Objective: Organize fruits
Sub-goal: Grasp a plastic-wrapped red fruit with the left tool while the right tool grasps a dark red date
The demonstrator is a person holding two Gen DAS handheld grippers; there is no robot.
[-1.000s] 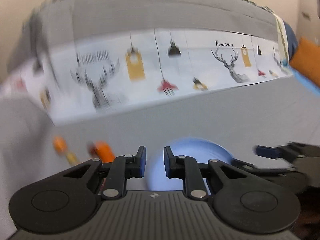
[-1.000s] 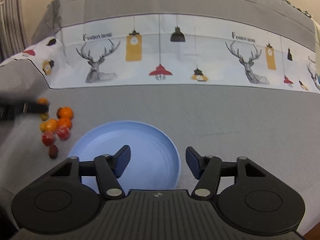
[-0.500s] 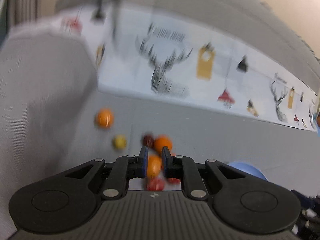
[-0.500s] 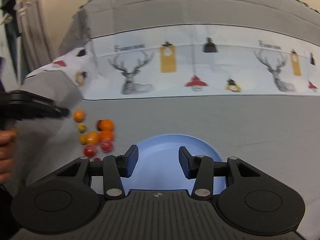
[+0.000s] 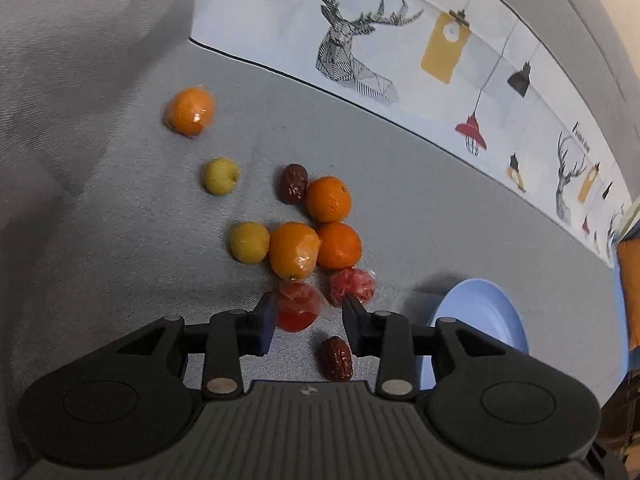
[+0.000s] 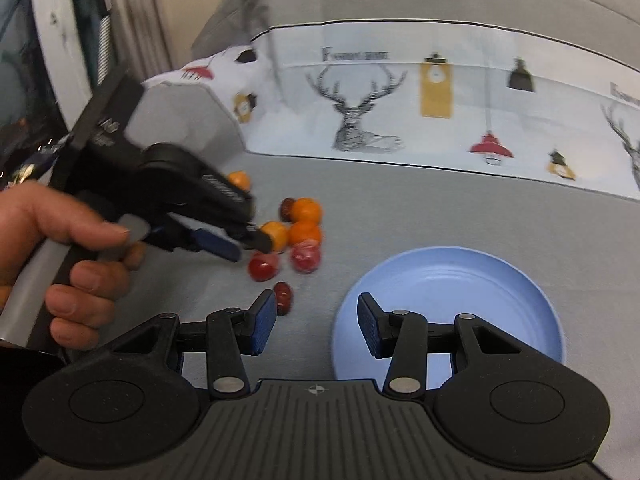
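Several small fruits lie on the grey cloth: oranges (image 5: 328, 199), yellow fruits (image 5: 249, 241), two wrapped red fruits (image 5: 298, 307) and brown dates (image 5: 336, 358). My left gripper (image 5: 309, 322) is open and empty, hovering just above the red fruits and a date. In the right wrist view it (image 6: 246, 245) hangs over the same pile (image 6: 305, 234). A light blue plate (image 6: 448, 304) sits to the right of the pile, empty. My right gripper (image 6: 316, 326) is open and empty, above the plate's left rim.
A printed cloth with deer and lamps (image 6: 400, 100) rises behind the grey surface. A lone wrapped orange (image 5: 191, 110) lies to the far left of the pile. The plate shows at lower right in the left wrist view (image 5: 480, 316).
My left gripper has swung left from the plate to over the fruit pile, dropped closer, and opened wider. My right gripper has turned left, bringing the pile into view.
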